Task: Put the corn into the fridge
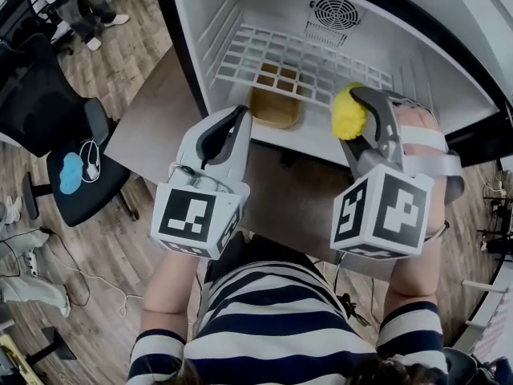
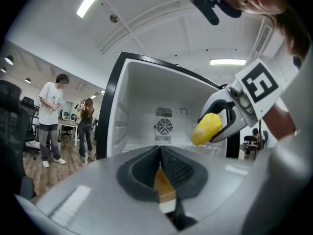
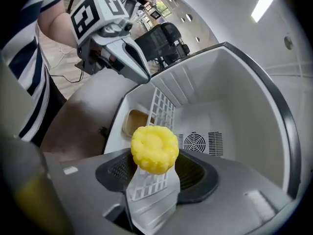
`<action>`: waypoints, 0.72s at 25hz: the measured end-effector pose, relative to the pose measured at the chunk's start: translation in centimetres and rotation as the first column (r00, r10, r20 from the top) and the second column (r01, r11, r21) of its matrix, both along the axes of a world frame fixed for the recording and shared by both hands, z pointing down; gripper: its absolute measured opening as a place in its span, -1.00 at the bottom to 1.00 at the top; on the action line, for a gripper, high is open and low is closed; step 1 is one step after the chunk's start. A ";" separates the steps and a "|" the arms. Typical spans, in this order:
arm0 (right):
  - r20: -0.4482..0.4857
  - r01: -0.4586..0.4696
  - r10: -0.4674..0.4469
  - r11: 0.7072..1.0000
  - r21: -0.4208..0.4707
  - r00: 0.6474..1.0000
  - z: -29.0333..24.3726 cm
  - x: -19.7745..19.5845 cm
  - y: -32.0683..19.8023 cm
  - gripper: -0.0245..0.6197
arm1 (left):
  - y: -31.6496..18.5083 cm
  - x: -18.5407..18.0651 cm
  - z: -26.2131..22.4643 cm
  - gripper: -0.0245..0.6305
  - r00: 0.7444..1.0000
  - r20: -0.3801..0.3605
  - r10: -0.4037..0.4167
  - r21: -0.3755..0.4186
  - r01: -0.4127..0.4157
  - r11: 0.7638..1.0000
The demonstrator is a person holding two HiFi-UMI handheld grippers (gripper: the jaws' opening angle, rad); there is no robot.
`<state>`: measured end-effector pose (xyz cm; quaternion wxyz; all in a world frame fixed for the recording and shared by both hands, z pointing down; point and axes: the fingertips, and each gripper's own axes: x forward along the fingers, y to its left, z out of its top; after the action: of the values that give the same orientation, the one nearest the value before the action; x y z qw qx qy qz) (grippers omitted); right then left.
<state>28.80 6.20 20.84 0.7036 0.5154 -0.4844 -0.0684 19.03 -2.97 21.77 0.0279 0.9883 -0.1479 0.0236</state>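
Right gripper (image 3: 154, 161) clamps the corn cob (image 3: 154, 146); clipping the wire shelf (image 1: 264, 54) of the fridge (image 1: 202, 22) could knock it loose. Left gripper (image 2: 160, 153) is closed and empty.

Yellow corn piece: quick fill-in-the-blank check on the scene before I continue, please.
The right gripper is ___ on the yellow ribbed corn piece.
The left gripper, jaws together, holds ___.
The white fridge stands ___, with a white wire shelf inside.
Missing words: shut; nothing; open.
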 end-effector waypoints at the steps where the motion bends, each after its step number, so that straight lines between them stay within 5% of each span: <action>1: -0.025 -0.009 0.009 1.000 -0.019 1.000 0.2 0.5 -0.1 -0.16 | 0.0 0.0 0.1 -0.93 1.000 0.002 -0.002 -0.002 0.002 1.000; 12: -0.219 -0.052 0.018 0.987 -0.149 0.975 2.3 4.2 -1.4 -0.16 | -0.9 0.1 1.2 -0.93 1.000 0.008 -0.028 -0.022 0.029 0.999; 18: -0.225 -0.011 -0.027 0.986 -0.164 0.974 3.4 4.4 -2.7 -0.17 | -1.5 0.5 2.1 -0.93 0.999 0.005 -0.036 -0.034 0.036 0.999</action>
<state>33.16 3.45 24.23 0.7939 0.4427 -0.4072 -0.0895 19.54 -4.49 23.85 0.0449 0.9848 -0.1652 0.0277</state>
